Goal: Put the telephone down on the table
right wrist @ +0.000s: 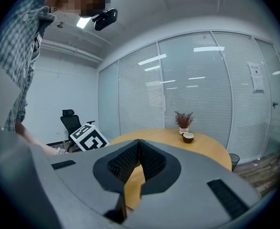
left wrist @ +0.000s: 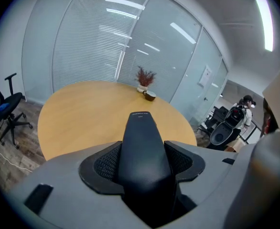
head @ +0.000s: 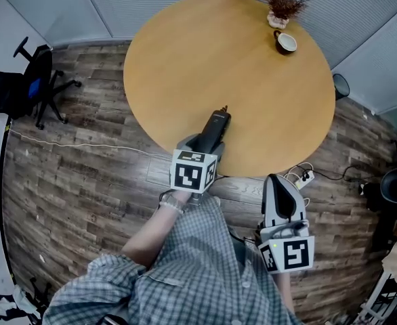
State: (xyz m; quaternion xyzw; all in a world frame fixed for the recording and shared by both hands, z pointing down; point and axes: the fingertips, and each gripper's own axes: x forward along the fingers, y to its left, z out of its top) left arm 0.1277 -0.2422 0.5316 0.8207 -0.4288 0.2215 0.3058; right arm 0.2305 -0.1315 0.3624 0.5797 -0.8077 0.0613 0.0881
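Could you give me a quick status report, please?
Left gripper clamped on telephone, above near table edge. Right gripper shut, empty. Cup, plant at far side, clear.

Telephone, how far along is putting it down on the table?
Done: the telephone is over the near edge of the table. In hand: the left gripper is clamped on it. Left: lower it onto the wood and release. The right gripper is shut, empty, off the table.

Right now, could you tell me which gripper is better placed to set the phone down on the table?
Left. The left gripper clamps the phone, whose tip is over the near edge of the table. The right gripper is shut, empty, and off the table, beside the person.
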